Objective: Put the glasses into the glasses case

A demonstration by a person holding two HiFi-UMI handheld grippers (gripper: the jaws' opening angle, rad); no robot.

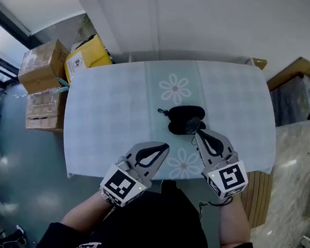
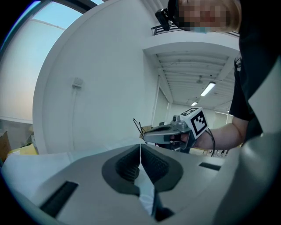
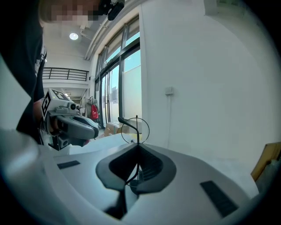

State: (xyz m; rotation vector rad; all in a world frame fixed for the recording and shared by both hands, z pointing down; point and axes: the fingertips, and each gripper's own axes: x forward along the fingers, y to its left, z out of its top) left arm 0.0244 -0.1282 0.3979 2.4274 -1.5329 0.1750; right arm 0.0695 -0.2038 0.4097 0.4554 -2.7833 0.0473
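Observation:
A black glasses case [image 1: 182,117] lies open near the middle of the pale blue table [image 1: 106,115]. My right gripper [image 1: 197,132] is just in front of the case, on its right side. It is shut on thin wire-framed glasses [image 3: 135,128]: one round rim and a temple stick up above the closed jaws. In the head view the glasses [image 1: 193,125] overlap the case's right end. The left gripper view shows them as thin wires [image 2: 138,126] at the right gripper's tip. My left gripper [image 1: 166,145] hangs over the table's front edge, shut and empty.
Cardboard boxes [image 1: 43,65] and a yellow box [image 1: 88,56] are stacked on the floor left of the table. A white wall [image 1: 210,22] runs behind it. Wooden slats [image 1: 255,194] and clutter stand to the right.

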